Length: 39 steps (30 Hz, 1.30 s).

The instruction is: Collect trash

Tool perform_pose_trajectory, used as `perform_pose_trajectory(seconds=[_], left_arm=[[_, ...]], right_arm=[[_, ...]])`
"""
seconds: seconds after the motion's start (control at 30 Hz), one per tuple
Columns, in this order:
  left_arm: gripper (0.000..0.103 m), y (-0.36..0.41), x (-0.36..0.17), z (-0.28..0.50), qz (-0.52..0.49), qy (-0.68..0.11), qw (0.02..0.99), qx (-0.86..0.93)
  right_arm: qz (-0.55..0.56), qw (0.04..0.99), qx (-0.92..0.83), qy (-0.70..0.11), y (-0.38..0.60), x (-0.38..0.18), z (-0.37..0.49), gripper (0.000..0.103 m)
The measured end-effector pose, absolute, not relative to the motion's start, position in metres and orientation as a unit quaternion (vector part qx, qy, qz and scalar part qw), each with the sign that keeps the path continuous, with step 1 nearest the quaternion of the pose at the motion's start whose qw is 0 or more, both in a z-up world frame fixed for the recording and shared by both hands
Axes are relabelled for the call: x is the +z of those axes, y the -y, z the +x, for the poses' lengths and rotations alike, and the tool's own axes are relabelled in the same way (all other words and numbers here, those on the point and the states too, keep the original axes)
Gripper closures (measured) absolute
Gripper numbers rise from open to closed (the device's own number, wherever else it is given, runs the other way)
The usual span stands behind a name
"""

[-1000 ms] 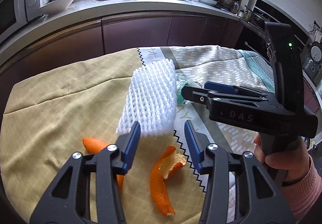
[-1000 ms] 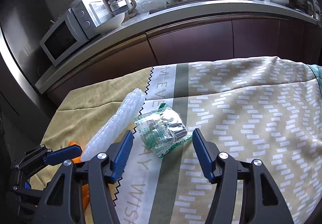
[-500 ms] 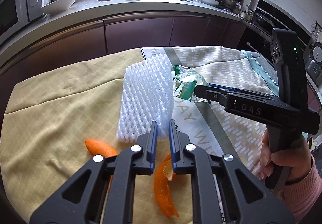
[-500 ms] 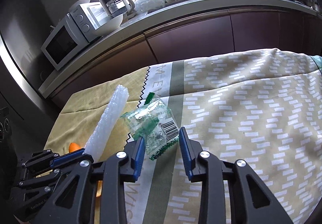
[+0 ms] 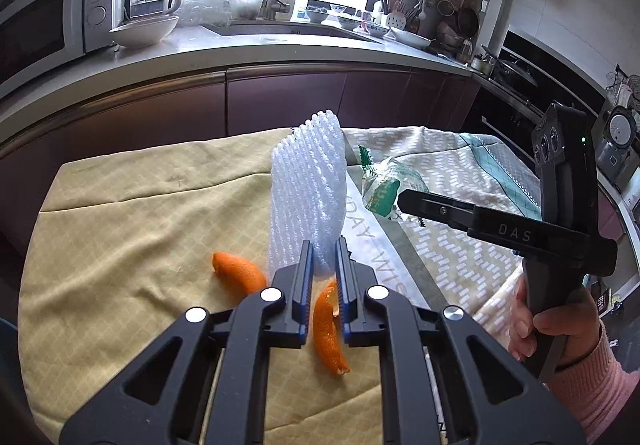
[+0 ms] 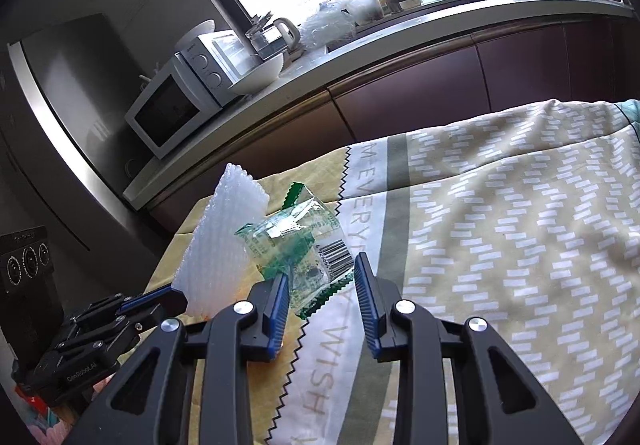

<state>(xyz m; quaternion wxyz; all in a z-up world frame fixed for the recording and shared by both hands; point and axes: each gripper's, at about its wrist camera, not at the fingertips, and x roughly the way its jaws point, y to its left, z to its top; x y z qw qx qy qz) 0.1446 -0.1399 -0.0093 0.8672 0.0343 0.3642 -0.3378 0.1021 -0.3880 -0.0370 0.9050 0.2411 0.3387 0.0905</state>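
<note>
While both pieces of trash hang clear of the cloth-covered bench (image 6: 500, 225), neither has yet reached a bin, and no bin is in view.

Left tool (image 5: 323, 277): clenched on the lower edge of the white foam net sleeve (image 5: 310, 189), which stands upright above the tips, over the yellow half of the cloth. The jaws closed on it within the last second.

Right tool (image 6: 320, 295): grasping the clear green-printed wrapper (image 6: 298, 245) by its lower end, the barcode side toward the right pad. The jaws closed on it within the last second. The wrapper sticks up and forward from the tips, just beside the foam sleeve.

Left on the bench: two pieces of orange peel (image 5: 328, 329), on the yellow cloth toward the near edge, one directly below the left tool and one (image 5: 240, 271) just left of it.

Handling, as judged:
- Foam sleeve: very light, springy, compressible. It should keep its shape but may sway; a grip on the edge looks adequate.
- Wrapper: light, thin, slick film that crumples. The jaws stand fairly wide on crumpled film, so the hold may be loose; a grip deeper in the bunched middle would be safer than the serrated edge.
- Peel: soft, curved, slightly damp. Take across the narrow middle, with the cloth kept out of the pads.

Risk: the wrapper slipping out in transit.
</note>
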Motion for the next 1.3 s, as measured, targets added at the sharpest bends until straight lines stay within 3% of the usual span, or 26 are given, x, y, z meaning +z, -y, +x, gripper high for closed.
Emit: perform_pose_trajectory(seconds=[1.3], left_arm=[[0.092, -0.021, -0.001, 0.079, -0.037, -0.353, 0.9, -0.252]], right_arm=[[0.22, 0.885, 0.232, -0.339, 0.246, -0.019, 0.066, 0.073]])
